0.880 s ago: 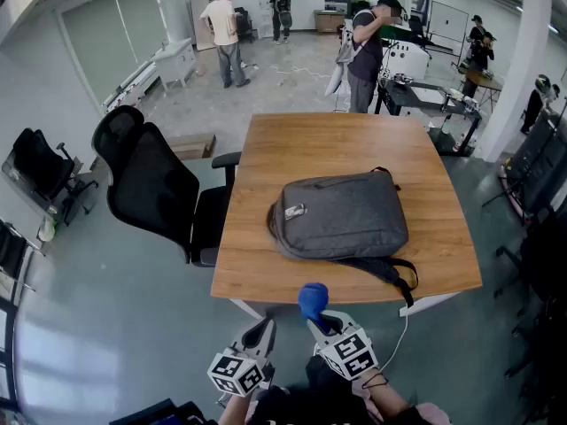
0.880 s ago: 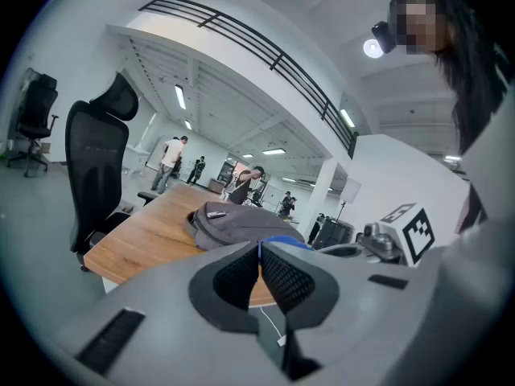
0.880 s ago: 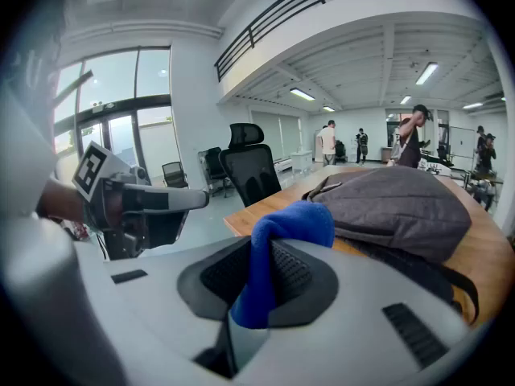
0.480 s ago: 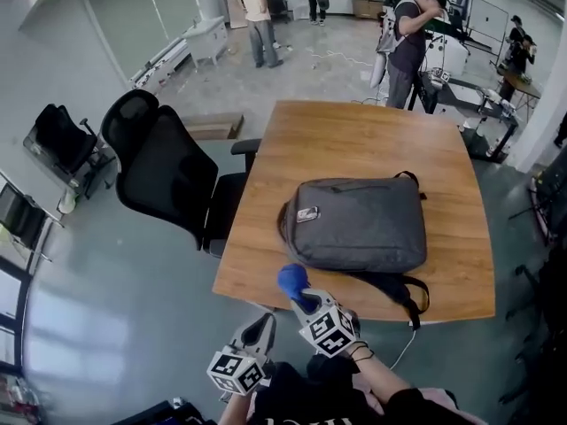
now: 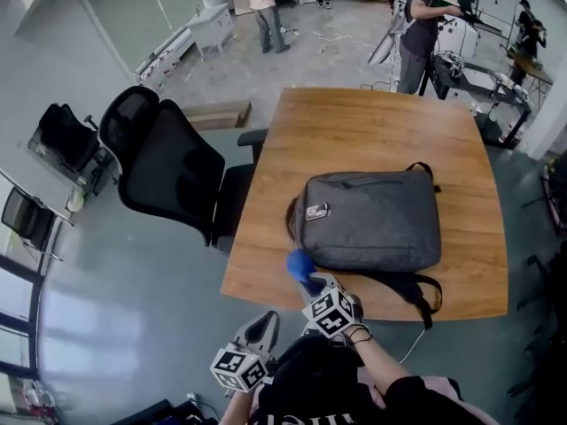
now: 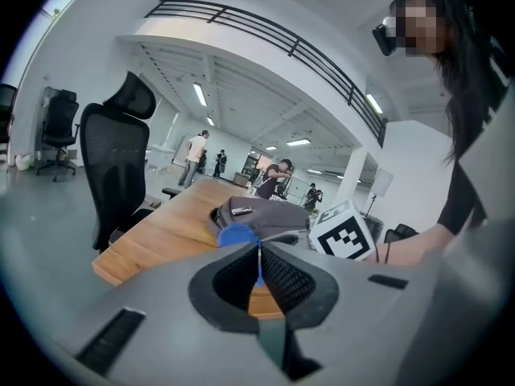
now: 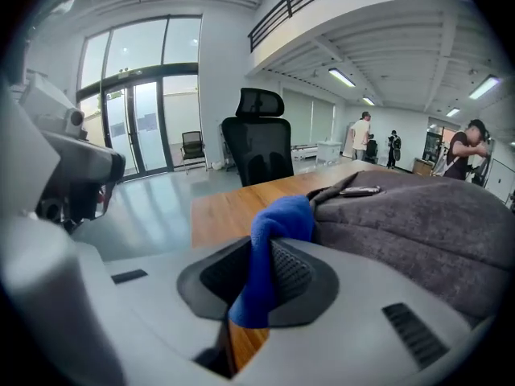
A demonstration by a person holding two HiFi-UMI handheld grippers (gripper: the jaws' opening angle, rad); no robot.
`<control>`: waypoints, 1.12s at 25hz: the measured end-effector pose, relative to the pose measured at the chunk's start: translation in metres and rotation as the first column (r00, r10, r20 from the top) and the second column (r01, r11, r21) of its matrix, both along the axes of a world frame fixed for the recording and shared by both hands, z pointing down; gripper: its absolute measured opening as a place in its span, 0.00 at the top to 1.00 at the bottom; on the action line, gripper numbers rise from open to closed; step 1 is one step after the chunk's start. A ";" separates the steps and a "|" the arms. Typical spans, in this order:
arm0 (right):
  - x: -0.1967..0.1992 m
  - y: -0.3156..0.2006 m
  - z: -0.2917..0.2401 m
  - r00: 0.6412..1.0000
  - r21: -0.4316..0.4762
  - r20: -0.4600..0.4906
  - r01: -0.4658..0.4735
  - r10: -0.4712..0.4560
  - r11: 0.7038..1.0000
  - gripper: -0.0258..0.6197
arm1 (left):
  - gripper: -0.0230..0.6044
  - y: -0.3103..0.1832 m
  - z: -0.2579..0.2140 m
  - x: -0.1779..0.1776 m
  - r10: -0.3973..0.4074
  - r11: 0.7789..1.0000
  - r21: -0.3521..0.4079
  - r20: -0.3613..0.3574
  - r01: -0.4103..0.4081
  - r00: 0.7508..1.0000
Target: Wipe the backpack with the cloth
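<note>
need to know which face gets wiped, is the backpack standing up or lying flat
Lying flat. The backpack rests on its broad side on the table, its wide grey face turned up.

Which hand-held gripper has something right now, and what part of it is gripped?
The right hand-held gripper clamps the blue cloth by a bunched fold, a wad poking past the jaws. The left hand-held gripper is shut, empty.

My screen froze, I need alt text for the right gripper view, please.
The right gripper is shut on a blue cloth, bunched at the edge of the grey backpack on the wooden table. A black office chair stands beyond.
</note>
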State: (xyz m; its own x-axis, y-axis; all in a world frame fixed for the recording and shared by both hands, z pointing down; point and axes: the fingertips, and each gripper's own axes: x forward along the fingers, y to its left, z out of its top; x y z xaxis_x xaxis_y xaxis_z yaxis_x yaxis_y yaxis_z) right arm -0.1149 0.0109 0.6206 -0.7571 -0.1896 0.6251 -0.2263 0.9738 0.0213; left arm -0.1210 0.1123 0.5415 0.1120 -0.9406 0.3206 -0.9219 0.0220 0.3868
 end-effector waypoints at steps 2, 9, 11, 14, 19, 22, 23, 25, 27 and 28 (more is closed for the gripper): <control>0.012 -0.008 0.001 0.999 0.000 -0.012 -0.041 0.041 0.999 0.86 | 0.96 -0.013 0.000 0.000 0.040 0.999 0.001 0.000 -0.040 0.999; 0.094 -0.037 -0.004 0.965 -0.007 -0.035 -0.262 0.261 0.965 0.86 | 0.96 -0.059 -0.010 0.007 0.170 0.985 0.036 -0.005 -0.169 0.985; 0.122 -0.046 -0.005 0.941 -0.010 -0.035 -0.338 0.338 0.941 0.86 | 0.96 -0.069 -0.010 0.011 0.205 0.978 0.043 -0.007 -0.205 0.979; 0.165 -0.060 -0.008 0.891 -0.011 -0.030 -0.453 0.452 0.891 0.86 | 0.96 -0.083 -0.011 0.016 0.252 0.966 0.054 -0.009 -0.251 0.968; 0.233 -0.085 -0.006 0.791 0.007 -0.049 -0.610 0.610 0.792 0.86 | 0.96 -0.107 -0.016 0.017 0.298 0.952 0.078 -0.009 -0.297 0.955; 0.272 -0.096 -0.008 0.721 0.002 -0.049 -0.692 0.691 0.722 0.86 | 0.96 -0.117 -0.018 0.022 0.330 0.941 0.083 -0.005 -0.328 0.944; 0.285 -0.100 -0.008 0.699 0.003 -0.049 -0.714 0.714 0.700 0.86 | 0.96 -0.119 -0.017 0.025 0.342 0.937 0.082 -0.005 -0.340 0.940; 0.309 -0.107 -0.010 0.653 0.008 -0.048 -0.756 0.756 0.654 0.86 | 0.96 -0.123 -0.015 0.029 0.365 0.928 0.079 -0.006 -0.363 0.931; 0.332 -0.113 -0.011 0.609 0.016 -0.050 -0.792 0.792 0.610 0.86 | 0.96 -0.126 -0.013 0.033 0.385 0.921 0.075 -0.006 -0.383 0.923; 0.342 -0.114 -0.011 0.589 0.022 -0.053 -0.807 0.806 0.590 0.86 | 0.96 -0.126 -0.013 0.035 0.393 0.917 0.074 -0.007 -0.391 0.920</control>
